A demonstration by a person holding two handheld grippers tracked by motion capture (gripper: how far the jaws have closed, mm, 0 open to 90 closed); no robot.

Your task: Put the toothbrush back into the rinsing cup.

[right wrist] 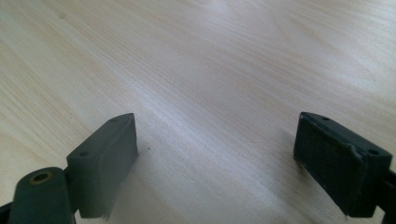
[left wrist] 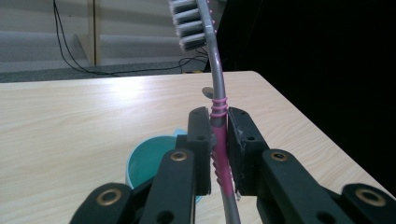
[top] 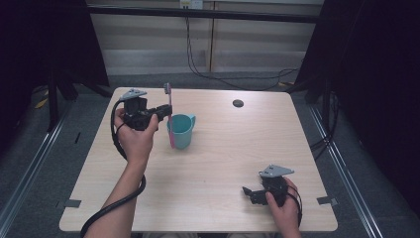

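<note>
Nearest us our right gripper (top: 255, 194) rests wide open on the table (top: 218, 163), while our left gripper (left wrist: 218, 140) clamps a pink toothbrush (left wrist: 215, 100) upright above the teal cup (top: 181, 130).

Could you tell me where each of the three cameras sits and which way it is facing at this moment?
High view: above the person's side, looking forward and down on the table; both forearms and hands show, with the left gripper and right gripper.
Left gripper view: rides the left gripper, looking along its jaws, shut on an upright toothbrush, across the table.
Right gripper view: rides the right gripper, jaws apart, looking down at bare tabletop.
Shared: the high and left gripper views both show the toothbrush and teal cup.
</note>
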